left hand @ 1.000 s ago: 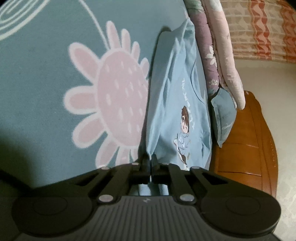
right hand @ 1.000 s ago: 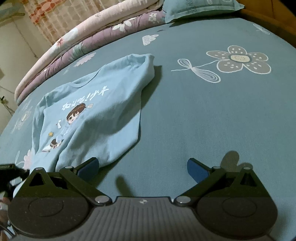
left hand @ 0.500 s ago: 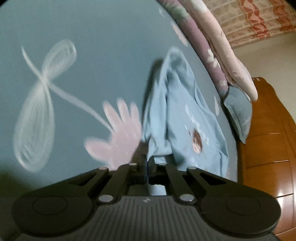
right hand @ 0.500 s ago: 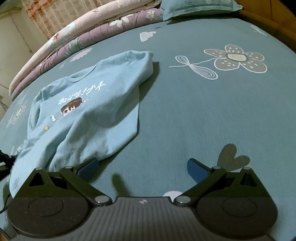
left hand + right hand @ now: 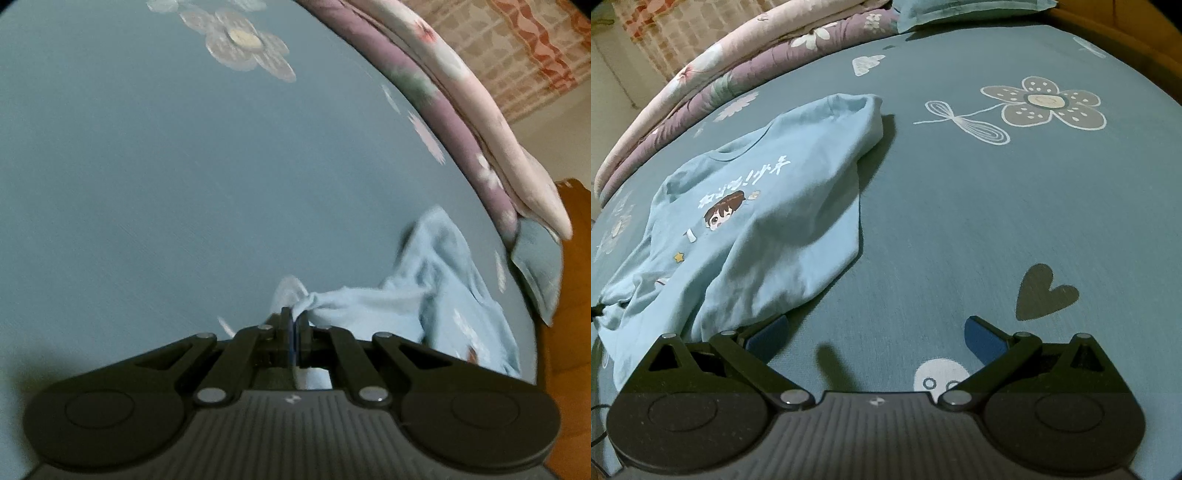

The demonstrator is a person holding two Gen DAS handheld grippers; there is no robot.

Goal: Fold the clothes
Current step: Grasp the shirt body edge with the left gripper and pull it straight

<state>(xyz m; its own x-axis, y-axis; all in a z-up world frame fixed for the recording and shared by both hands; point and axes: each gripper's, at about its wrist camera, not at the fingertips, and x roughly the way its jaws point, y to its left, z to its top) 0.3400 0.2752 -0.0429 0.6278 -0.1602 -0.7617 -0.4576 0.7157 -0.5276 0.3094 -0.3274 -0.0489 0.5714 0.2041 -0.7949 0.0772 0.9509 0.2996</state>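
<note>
From the left wrist, we saw our left tongs [image 5: 294, 325] pinched on a corner of the light blue T-shirt [image 5: 436, 295], bunched on the bed sheet [image 5: 147, 184] near the folded quilts [image 5: 480, 122]. From the right wrist, our right tongs [image 5: 871, 332] stood wide over the sheet, the left pad [image 5: 767, 332] touching the shirt's hem.

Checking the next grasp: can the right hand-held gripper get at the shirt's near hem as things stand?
Probably yes. The right hand-held gripper is open, one finger already beside the shirt hem, with only bare bedsheet between.
</note>
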